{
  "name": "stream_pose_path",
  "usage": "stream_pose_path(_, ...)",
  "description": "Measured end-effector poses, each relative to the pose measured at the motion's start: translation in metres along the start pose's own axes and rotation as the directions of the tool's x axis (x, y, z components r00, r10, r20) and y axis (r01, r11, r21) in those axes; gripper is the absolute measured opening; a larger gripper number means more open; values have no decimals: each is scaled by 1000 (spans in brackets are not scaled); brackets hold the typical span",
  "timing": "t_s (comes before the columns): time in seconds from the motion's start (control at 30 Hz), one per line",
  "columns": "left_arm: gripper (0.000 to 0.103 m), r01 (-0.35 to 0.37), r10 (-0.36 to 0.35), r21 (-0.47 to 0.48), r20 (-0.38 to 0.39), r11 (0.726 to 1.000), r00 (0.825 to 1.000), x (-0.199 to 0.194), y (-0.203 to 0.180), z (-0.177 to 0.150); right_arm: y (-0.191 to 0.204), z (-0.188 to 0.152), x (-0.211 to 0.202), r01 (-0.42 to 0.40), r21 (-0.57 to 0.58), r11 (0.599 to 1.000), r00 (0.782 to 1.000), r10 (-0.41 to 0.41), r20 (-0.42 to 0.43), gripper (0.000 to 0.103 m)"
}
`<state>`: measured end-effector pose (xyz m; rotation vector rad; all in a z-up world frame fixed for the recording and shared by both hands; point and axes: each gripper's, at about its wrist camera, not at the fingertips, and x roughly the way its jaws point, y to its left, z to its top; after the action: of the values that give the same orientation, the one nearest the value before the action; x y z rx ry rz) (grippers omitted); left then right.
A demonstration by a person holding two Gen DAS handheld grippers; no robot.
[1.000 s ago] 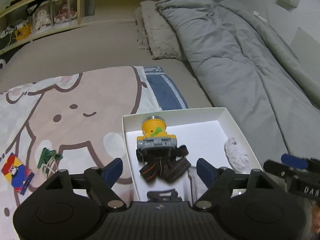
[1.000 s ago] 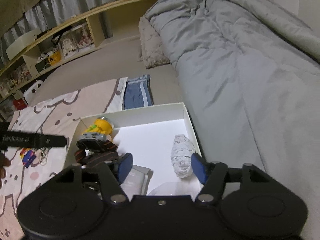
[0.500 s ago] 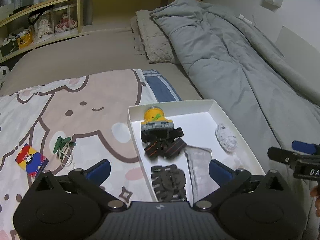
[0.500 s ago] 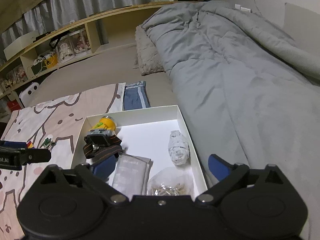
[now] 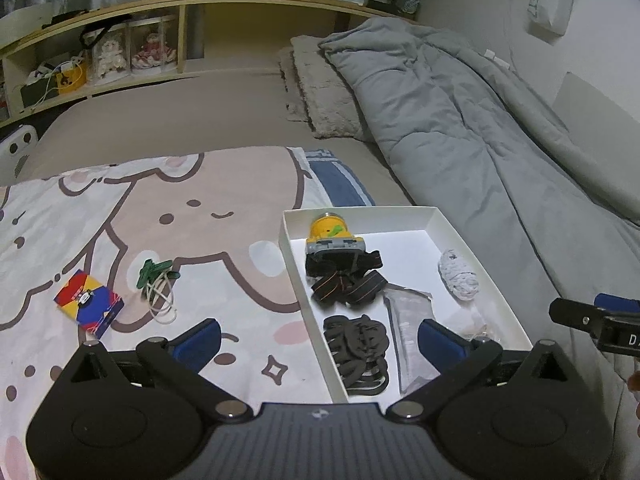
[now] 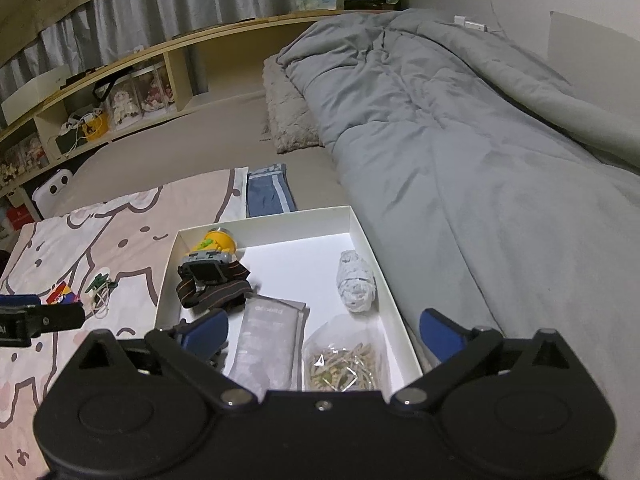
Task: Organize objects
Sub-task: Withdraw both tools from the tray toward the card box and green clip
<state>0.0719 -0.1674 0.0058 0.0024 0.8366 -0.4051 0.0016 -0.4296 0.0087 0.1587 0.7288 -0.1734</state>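
A white box lies on the bed. It holds a yellow headlamp with black straps, a black cord bundle, a grey pouch, a white cloth wad and a clear bag of small pieces. A colourful card pack and a green clip with white cord lie on the cartoon blanket left of the box. My left gripper is open and empty above the box's near left edge. My right gripper is open and empty above the box's near end.
A grey duvet covers the bed's right side. A fuzzy pillow lies at the head. A folded blue cloth lies beyond the box. Wooden shelves with dolls run along the back.
Both grippers have pulled back and up from the box and their jaws have opened wider. More of the box's contents and the blanket shows now.
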Motion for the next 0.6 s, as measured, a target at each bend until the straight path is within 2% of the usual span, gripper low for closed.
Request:
stream_pose_path(0.43,103,-25,25,-24,28,999,999,-7,31,-5,19,-7,3,-14,1,1000,1000,14,4,103)
stream_pose_path(0.6,103,-85,87,-66,32,994,996,-11,61,-7,36,-4,11,-38,-5,999,999,38,9,103)
